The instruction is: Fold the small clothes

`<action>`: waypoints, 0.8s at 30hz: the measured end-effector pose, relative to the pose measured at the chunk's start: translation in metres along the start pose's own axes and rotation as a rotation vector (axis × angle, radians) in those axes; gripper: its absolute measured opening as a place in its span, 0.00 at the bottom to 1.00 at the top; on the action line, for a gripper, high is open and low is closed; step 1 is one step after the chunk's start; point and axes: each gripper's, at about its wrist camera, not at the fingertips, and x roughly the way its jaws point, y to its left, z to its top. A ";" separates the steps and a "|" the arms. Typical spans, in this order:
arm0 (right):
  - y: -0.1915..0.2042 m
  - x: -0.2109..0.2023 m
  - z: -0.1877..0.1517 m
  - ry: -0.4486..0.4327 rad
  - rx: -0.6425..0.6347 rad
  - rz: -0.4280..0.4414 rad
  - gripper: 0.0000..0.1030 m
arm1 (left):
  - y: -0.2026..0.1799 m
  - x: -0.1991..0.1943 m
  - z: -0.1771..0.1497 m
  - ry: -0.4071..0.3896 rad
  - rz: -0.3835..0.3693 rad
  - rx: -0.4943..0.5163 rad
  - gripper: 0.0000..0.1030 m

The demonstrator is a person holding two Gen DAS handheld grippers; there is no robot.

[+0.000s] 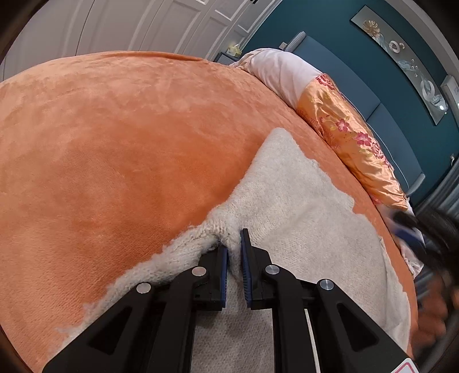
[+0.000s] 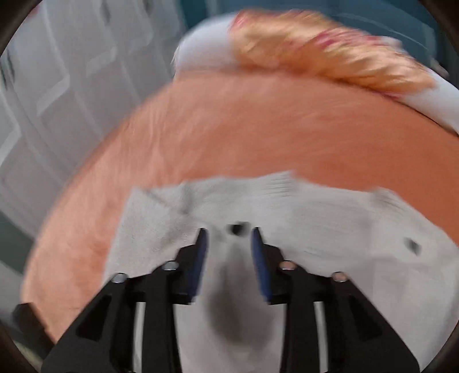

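Observation:
A small cream knitted garment (image 1: 292,200) lies on an orange fleece blanket (image 1: 114,143). My left gripper (image 1: 233,241) is at the garment's left edge, its jaws nearly closed with a bunched fold of the knit between the blue pads. In the blurred right wrist view the same garment (image 2: 330,229) shows with dark buttons. My right gripper (image 2: 228,229) hovers over it with jaws apart and nothing between them. The right gripper also shows as a dark blur at the right edge of the left wrist view (image 1: 424,232).
A white pillow (image 1: 281,71) and an orange floral satin pillow (image 1: 352,143) lie along the blue headboard (image 1: 373,94). White panelled doors (image 1: 129,25) stand beyond the bed. The orange blanket stretches widely to the left.

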 end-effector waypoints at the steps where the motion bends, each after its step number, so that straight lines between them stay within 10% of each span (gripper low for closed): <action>1: -0.037 -0.023 -0.013 -0.037 0.073 -0.067 0.51 | 0.000 0.000 0.000 -0.001 0.001 0.001 0.12; 4: -0.122 -0.055 -0.048 -0.028 0.276 -0.241 0.53 | -0.001 0.001 -0.001 0.000 0.004 0.003 0.12; 8: -0.166 -0.048 -0.071 0.078 0.379 -0.210 0.53 | -0.004 0.001 0.001 0.008 0.026 0.014 0.12; 11: -0.155 -0.051 -0.070 0.096 0.315 -0.155 0.04 | -0.007 0.000 0.003 0.018 0.049 0.026 0.12; 16: -0.172 -0.123 -0.062 -0.144 0.406 -0.148 0.05 | -0.010 0.000 0.004 0.022 0.075 0.049 0.13; 20: -0.204 -0.064 -0.104 0.122 0.421 -0.223 0.05 | -0.017 0.003 0.002 0.024 0.126 0.091 0.13; 24: -0.185 -0.086 -0.091 0.107 0.386 -0.238 0.13 | -0.022 0.002 0.004 0.032 0.155 0.116 0.13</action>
